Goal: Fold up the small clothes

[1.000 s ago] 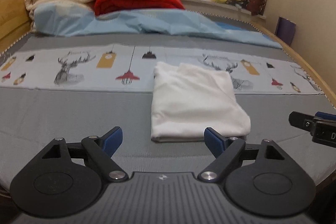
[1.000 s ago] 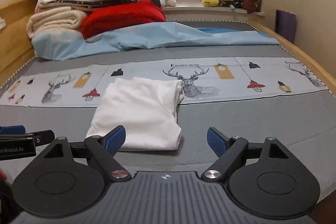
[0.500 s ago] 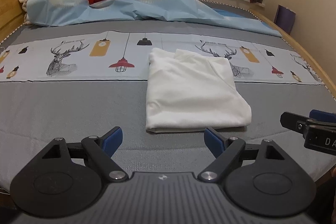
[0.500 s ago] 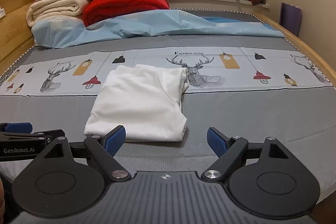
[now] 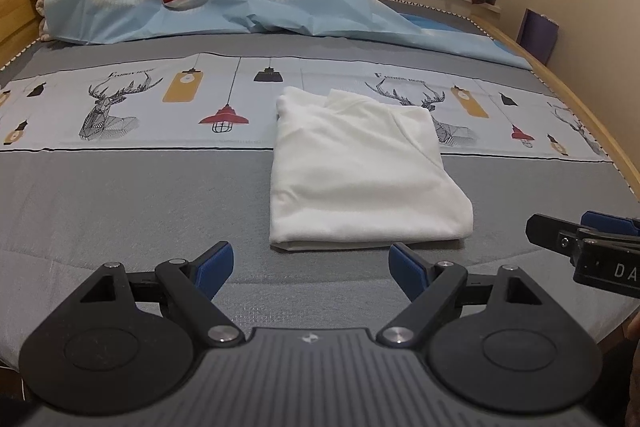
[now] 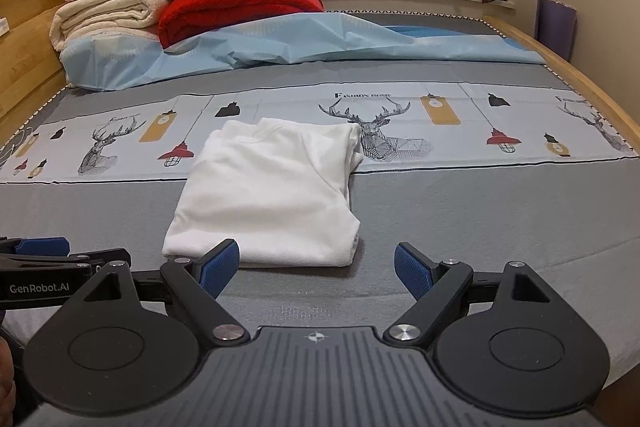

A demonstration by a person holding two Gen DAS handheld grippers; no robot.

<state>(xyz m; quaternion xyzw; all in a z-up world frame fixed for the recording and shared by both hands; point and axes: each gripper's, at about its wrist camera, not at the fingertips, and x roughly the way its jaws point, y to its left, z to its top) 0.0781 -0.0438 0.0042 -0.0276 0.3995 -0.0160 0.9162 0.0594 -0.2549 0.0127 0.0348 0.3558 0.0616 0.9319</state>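
The white garment (image 5: 360, 171) lies folded into a compact rectangle on the bed (image 5: 120, 211), straddling the line between the plain grey cover and the printed deer band, its thick folded edge nearest you. It sits well clear of the stacked blankets (image 6: 132, 7) and the crumpled blue sheet (image 6: 304, 43) at the far end, so you have open bed on every side to work. Your left tool (image 5: 310, 265) hovers just short of that near edge, spread wide and holding nothing; neither blue pad touches cloth. Your right tool (image 6: 316, 265) is likewise released and empty, with its left pad overlapping the garment's near edge in view, though contact there cannot be confirmed. The fold looks essentially complete.
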